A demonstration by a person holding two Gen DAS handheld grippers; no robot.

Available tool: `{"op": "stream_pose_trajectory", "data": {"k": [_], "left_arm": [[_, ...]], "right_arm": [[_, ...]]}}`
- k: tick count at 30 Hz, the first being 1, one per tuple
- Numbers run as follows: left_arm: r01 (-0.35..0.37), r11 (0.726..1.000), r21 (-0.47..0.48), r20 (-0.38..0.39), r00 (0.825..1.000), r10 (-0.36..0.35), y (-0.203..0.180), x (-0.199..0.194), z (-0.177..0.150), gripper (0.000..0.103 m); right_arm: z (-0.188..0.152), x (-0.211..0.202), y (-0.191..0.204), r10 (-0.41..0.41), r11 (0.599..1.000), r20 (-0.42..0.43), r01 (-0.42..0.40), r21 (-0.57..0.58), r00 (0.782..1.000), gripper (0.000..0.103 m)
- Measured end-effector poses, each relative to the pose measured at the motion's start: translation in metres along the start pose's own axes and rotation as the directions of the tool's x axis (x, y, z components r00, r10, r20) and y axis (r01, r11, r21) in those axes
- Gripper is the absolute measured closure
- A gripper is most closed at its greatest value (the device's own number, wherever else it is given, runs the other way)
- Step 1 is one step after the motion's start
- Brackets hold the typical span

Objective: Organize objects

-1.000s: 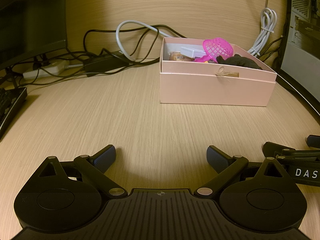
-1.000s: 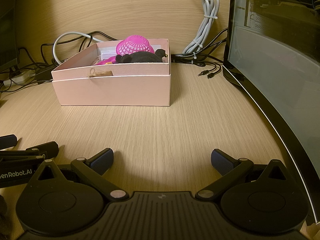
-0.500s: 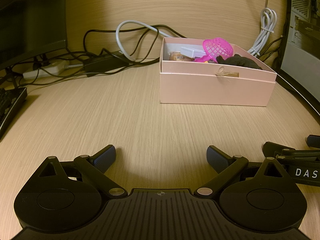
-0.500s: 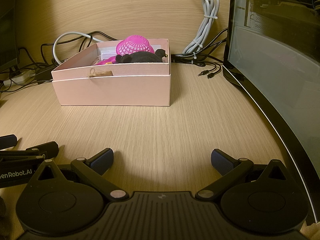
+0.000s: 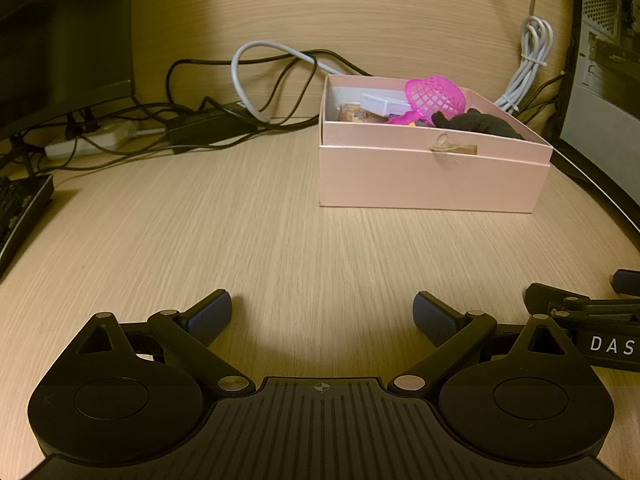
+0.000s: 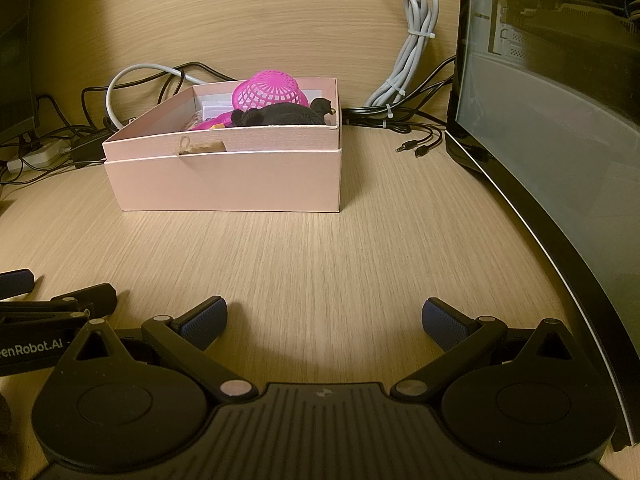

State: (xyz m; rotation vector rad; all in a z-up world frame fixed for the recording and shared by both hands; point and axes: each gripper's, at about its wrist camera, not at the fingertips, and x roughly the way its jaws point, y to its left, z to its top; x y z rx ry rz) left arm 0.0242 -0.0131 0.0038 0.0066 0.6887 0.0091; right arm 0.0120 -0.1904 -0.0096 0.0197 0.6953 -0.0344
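Both claws spread, holding nothing: left claw (image 5: 322, 312), right claw (image 6: 324, 318), low over surface (image 6: 320, 248); pink box (image 6: 228, 178) ahead holds pink basket (image 6: 270, 90).

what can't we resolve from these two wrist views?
- Floor of the pale pink cardboard box: hidden by its front wall, both views.
- Items under the magenta plastic mesh basket and black plush toy: covered.
- Text on the small brown tag: too small.
- Black keyboard: cut off by the left-view edge.
- Right tongs and left tongs: open, empty.
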Motion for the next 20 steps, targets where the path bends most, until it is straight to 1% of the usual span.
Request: {"op": "stream_pose_trajectory", "data": {"k": [18,20], "left_arm": [[0.001,1.0,0.0,0.001,1.0,-0.001,0.0006,-0.0004,0.0003,0.003],[0.001,1.0,-0.005,0.004,1.0,-0.001,0.0019,-0.0016,-0.0003,0.005]], "right_arm": [[-0.0001,-0.0001,-0.0001,0.0,1.0,0.0,0.0,0.0,1.0,0.0],[-0.0001,-0.0001,-0.0001,0.0,1.0,0.0,0.0,0.0,1.0,0.0]]}}
